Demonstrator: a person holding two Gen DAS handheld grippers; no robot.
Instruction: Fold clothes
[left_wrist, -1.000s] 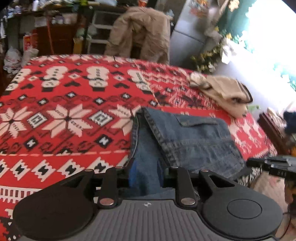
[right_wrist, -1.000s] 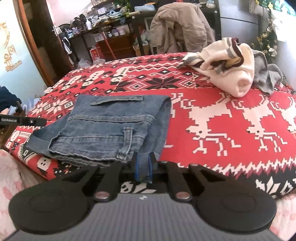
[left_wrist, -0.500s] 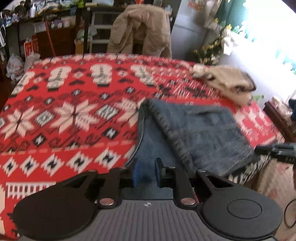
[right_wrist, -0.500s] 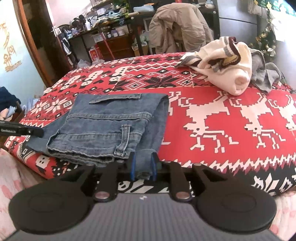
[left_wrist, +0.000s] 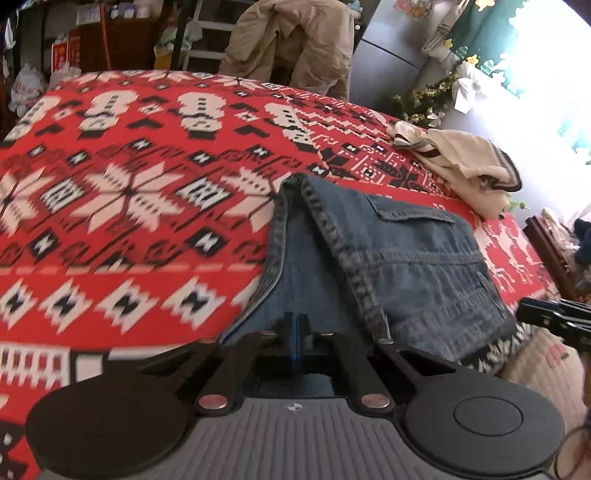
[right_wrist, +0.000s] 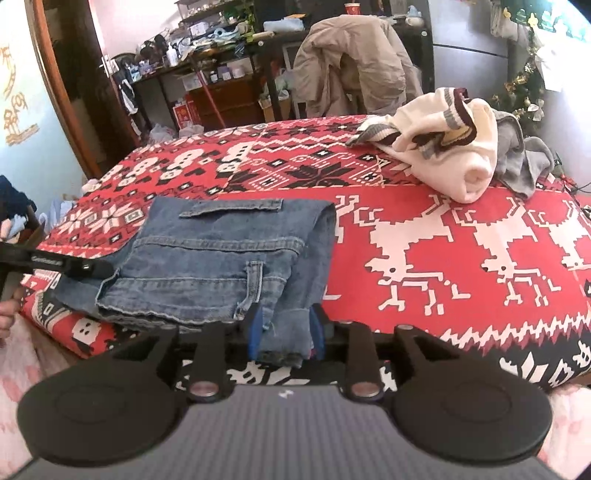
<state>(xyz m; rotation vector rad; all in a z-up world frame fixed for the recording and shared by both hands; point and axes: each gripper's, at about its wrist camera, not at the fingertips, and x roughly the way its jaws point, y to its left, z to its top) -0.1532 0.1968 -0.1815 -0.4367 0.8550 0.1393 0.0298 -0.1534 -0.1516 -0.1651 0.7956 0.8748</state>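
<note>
My left claw (left_wrist: 296, 328) sits low at the near edge of the jeans (left_wrist: 399, 258), its blue-lined fingers pressed nearly together; denim lies right at the tips, but I cannot tell whether any cloth is caught between them. My right claw (right_wrist: 286, 328) stands a little spread, with a folded corner of the jeans (right_wrist: 221, 258) between its fingers; whether the pads press it I cannot tell. The jeans lie folded in a thick stack at the near edge of the red patterned blanket (right_wrist: 461, 258), pocket flap on top. Well apart, toward the far side of the blanket, lies a crumpled cream sweater (right_wrist: 454, 155) with grey cloth (right_wrist: 524, 162) just beside it. A tan jacket (right_wrist: 354, 59) hangs behind the bed.
</note>
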